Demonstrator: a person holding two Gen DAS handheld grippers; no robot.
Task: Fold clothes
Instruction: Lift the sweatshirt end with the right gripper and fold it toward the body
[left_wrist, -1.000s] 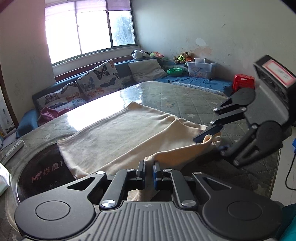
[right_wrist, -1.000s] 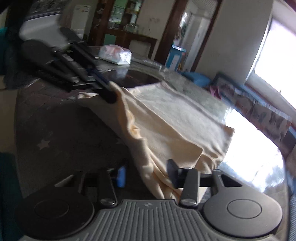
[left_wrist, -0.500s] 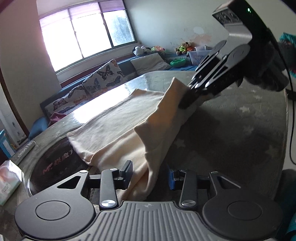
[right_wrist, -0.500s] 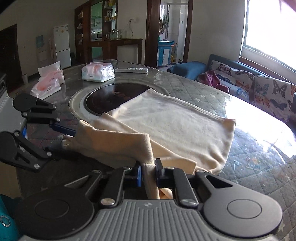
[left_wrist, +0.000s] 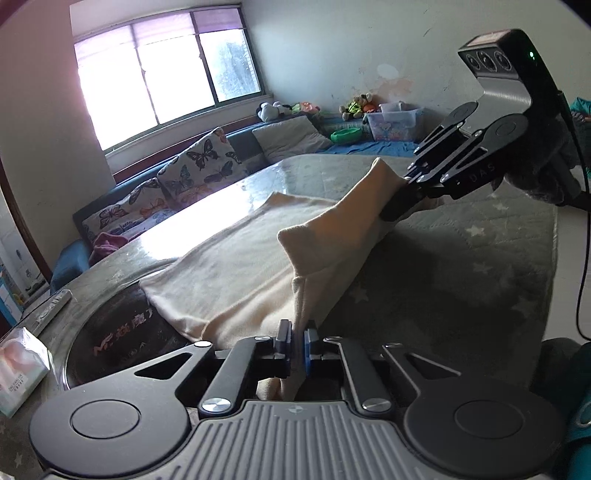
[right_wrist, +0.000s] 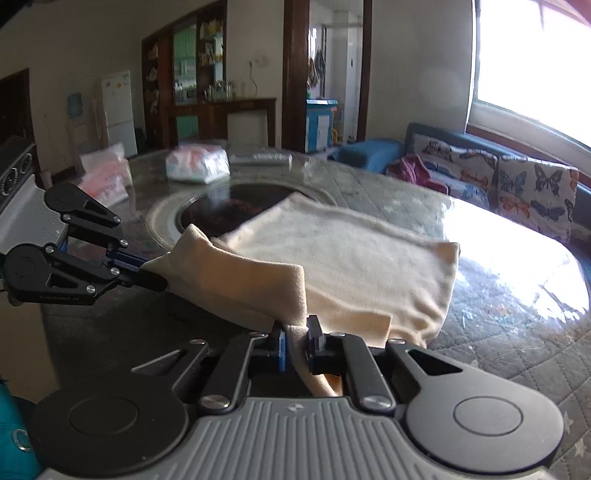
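The cream garment (left_wrist: 236, 280) lies spread across the middle of the tabletop (left_wrist: 461, 280), its far portion flat and its near edge lifted off the surface. In the left wrist view the left tongs (left_wrist: 297, 347), at the bottom centre of the frame, are closed narrowly on a fold of that raised edge, the cloth running up between the blue pads. At the upper right of the same view the right tongs (left_wrist: 397, 210) pinch the other end of the lifted edge, so the fabric hangs between the two grips as a slack band. In the right wrist view the right tongs (right_wrist: 297, 345), bottom centre, clamp the cloth (right_wrist: 343, 258), and the left tongs (right_wrist: 155, 282) hold it at the left of the frame. A dark round inset (right_wrist: 221, 210) sits in the tabletop behind the garment, partly covered by it.
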